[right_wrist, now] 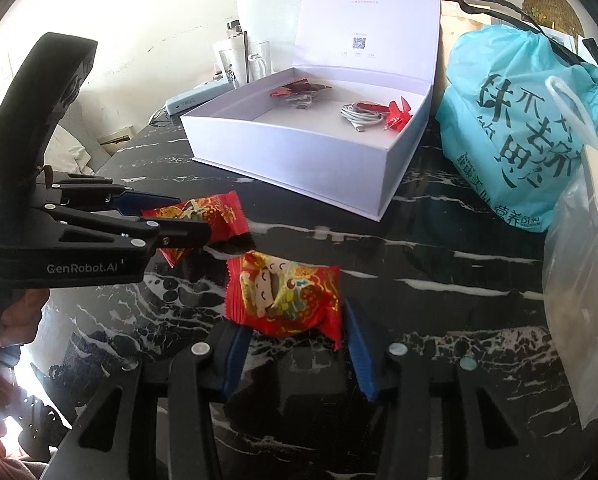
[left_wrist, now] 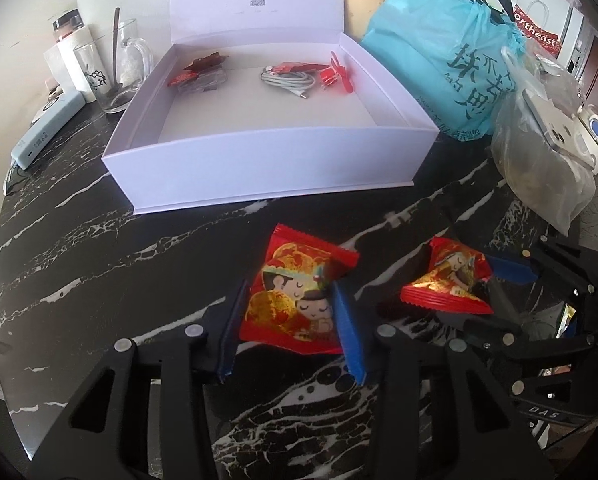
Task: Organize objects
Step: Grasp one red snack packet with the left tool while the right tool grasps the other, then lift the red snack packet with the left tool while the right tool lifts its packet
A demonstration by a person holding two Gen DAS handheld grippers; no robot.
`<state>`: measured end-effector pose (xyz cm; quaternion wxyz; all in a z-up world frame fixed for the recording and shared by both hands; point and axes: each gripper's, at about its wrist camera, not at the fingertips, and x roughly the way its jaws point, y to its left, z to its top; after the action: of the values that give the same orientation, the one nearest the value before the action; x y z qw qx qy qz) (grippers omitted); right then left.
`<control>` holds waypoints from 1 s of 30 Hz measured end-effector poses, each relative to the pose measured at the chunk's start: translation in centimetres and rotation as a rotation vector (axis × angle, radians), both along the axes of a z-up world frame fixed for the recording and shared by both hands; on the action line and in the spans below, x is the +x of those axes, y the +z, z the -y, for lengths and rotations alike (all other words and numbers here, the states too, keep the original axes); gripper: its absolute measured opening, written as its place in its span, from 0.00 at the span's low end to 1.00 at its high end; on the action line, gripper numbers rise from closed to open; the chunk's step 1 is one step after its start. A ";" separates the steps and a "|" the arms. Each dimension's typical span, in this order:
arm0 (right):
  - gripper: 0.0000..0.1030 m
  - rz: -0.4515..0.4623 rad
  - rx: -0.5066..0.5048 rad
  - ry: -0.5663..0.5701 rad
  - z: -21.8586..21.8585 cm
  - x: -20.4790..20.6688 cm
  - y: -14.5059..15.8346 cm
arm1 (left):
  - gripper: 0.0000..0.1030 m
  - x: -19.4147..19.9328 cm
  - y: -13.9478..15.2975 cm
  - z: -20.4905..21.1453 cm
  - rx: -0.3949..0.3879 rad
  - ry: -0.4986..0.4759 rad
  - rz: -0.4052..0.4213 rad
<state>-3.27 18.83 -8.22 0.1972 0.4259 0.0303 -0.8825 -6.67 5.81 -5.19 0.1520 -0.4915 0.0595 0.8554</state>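
Note:
Two red snack packets are held over the black marble table. My left gripper (left_wrist: pixel 289 304) is shut on one red packet (left_wrist: pixel 295 296); it also shows in the right wrist view (right_wrist: pixel 203 220), held by the left gripper (right_wrist: pixel 187 218). My right gripper (right_wrist: pixel 295 330) is shut on the other red packet (right_wrist: pixel 283 294), which shows in the left wrist view (left_wrist: pixel 449 280), with the right gripper (left_wrist: pixel 495 280) around it. An open white box (left_wrist: pixel 259 160) (right_wrist: pixel 299 168) stands beyond, with a coiled cable (left_wrist: pixel 289 80), a red mini fan (left_wrist: pixel 335 74) and red packets (left_wrist: pixel 199 74) inside.
A blue plastic bag (left_wrist: pixel 451 60) (right_wrist: pixel 515 128) and a clear bag (left_wrist: pixel 539 160) (right_wrist: pixel 579 280) stand to the right of the box. A glass mug (left_wrist: pixel 111 68), a cup and a pale blue power bank (left_wrist: pixel 47 128) stand to its left.

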 end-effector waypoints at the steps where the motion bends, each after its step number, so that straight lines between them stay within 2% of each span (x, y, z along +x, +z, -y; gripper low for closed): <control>1: 0.44 0.002 -0.007 -0.002 0.0 0.1 -0.1 | 0.40 0.3 0.0 0.2 0.001 0.005 0.002; 4: 0.47 0.009 -0.024 -0.005 0.1 0.0 -0.2 | 0.40 0.9 -0.1 0.6 0.011 0.015 0.008; 8: 0.67 0.006 -0.017 0.000 0.8 0.0 -0.4 | 0.41 1.0 -0.3 0.9 0.021 0.025 -0.001; 9: 0.68 0.001 -0.013 0.006 1.0 0.1 -0.5 | 0.41 0.9 -0.4 1.0 0.030 0.027 -0.002; 13: 0.68 0.003 -0.040 -0.011 1.1 -0.4 -0.6 | 0.41 0.0 -0.9 1.3 0.065 0.026 0.019; 16: 0.69 -0.001 -0.061 -0.030 1.0 -0.7 -0.7 | 0.42 -0.3 -1.0 1.2 0.062 0.009 0.012; 18: 0.69 -0.007 -0.060 -0.033 1.1 -0.9 -0.7 | 0.46 -0.5 -1.1 1.0 0.053 -0.003 0.008; 20: 0.69 -0.013 -0.067 -0.037 1.2 -1.0 -0.7 | 0.56 -0.6 -1.2 0.9 0.055 -0.015 0.005; 22: 0.69 -0.019 -0.082 -0.040 1.1 -1.0 -0.7 | 0.59 -0.8 -1.3 0.8 0.057 -0.023 0.001; 30: 0.69 -0.047 -0.076 -0.023 1.8 -1.0 -0.8 | 0.59 -0.8 -2.1 0.5 -0.005 -0.044 -0.060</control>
<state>-4.27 17.00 -9.06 0.2022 0.3975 -0.0034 -0.8950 -7.49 5.30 -7.24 0.1677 -0.4646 0.0770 0.8661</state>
